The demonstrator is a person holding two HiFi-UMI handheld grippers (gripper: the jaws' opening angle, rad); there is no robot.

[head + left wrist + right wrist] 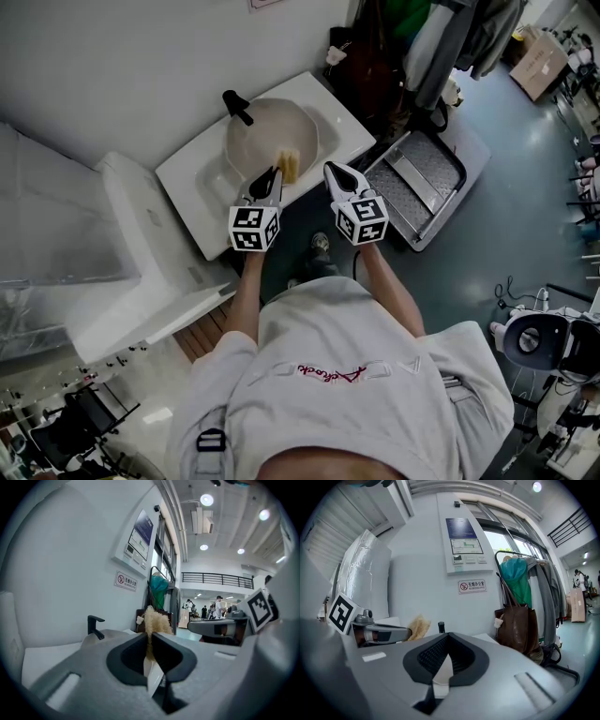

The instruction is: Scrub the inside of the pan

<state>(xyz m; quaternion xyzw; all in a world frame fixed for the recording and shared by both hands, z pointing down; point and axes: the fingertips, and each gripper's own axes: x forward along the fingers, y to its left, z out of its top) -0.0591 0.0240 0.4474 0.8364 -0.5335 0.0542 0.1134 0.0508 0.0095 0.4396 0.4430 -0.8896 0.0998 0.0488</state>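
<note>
Pan [274,131]: round, pale, sits in the white sink [187,183] beside the black tap [236,105].
Scrubber [154,619]: yellowish, fibrous, upright over the pan's near side.
Left gripper [273,175]: jaws clamped on the scrubber's lower part.
Right gripper [337,170]: jaws together, nothing between them; near the left gripper, at the sink's front edge.
Beyond the sink: brown bag [518,625] hanging on a rack.

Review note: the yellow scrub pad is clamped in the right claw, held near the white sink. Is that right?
Not quite. The scrub pad is clamped in the left claw, as the left gripper view shows: its jaws are shut on the pad. The right claw is shut on nothing. The pad is indeed held near the white sink.
</note>
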